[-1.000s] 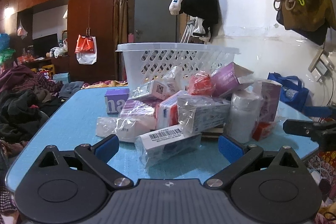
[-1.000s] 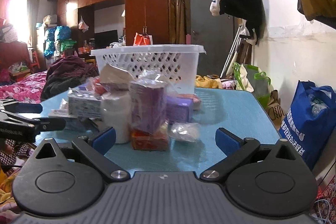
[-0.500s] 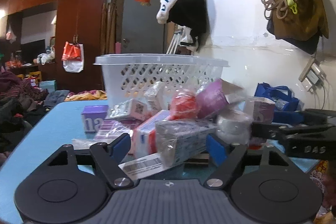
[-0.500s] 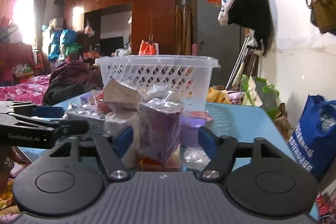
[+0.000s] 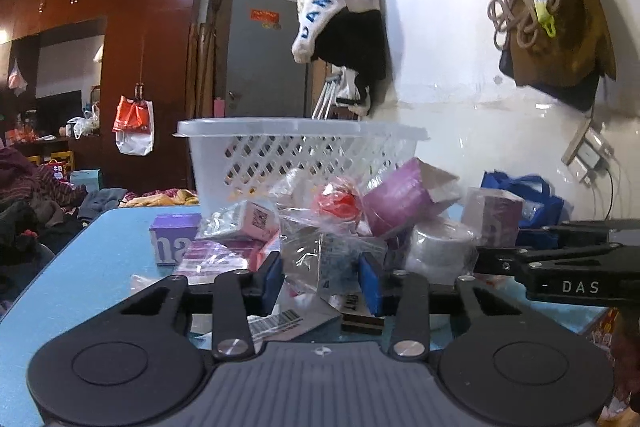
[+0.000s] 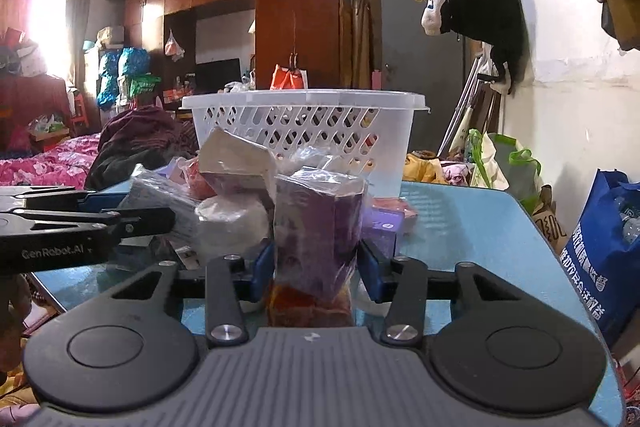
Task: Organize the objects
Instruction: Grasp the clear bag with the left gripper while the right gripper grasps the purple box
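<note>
In the left wrist view, our left tool (image 5: 321,273) has gone from spread wide a second ago to pinched in on a plastic-wrapped box (image 5: 320,253) at the front of the heap, its blue pads (image 5: 273,277) now pressed against the crinkled wrap on both sides. The box stands tilted on the pile, above a barcode-labelled packet (image 5: 280,323) lying flat on the blue table (image 5: 80,267). Behind it the rest of the heap is unsorted: a red packet (image 5: 338,201), a tilted purple box (image 5: 400,199), a white jar (image 5: 438,247), and the white basket (image 5: 300,147) standing at the back, touching the pile. The right tool's arm (image 5: 560,267) reaches in from the right edge. In the right wrist view, our right tool (image 6: 316,267) has likewise narrowed from wide to closed on a wrapped purple box (image 6: 320,227) that stands upright on an orange-red packet (image 6: 304,305), with the white jar (image 6: 230,227) just beside it to the left and the basket (image 6: 304,123) beyond. The left tool's arm (image 6: 80,227) shows at the left edge. We judge that both grasps are now made, so the next step is likely lifting each box clear and carrying it to the basket. The slick wrap could slip, and the lift may drag the packets beneath.
</note>
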A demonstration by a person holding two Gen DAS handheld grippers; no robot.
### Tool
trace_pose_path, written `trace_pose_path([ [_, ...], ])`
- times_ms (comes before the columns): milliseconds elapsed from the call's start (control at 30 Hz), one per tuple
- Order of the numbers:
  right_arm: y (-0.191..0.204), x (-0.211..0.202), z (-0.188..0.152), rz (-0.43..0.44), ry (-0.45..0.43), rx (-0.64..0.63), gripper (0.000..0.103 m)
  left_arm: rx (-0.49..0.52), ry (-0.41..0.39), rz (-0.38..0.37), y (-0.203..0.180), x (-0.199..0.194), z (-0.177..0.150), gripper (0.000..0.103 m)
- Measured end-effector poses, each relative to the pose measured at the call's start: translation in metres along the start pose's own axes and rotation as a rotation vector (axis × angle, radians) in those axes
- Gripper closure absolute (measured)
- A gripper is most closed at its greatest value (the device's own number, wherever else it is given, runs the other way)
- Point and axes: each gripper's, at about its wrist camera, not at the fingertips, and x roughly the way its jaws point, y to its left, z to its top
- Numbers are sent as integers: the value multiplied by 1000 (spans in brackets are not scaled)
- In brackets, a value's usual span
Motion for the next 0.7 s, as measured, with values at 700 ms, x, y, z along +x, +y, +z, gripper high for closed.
trace_pose_path([
  [700,-14,-8,11,14,-34,57,54,-44,-40,-17,20,-9,4,60],
])
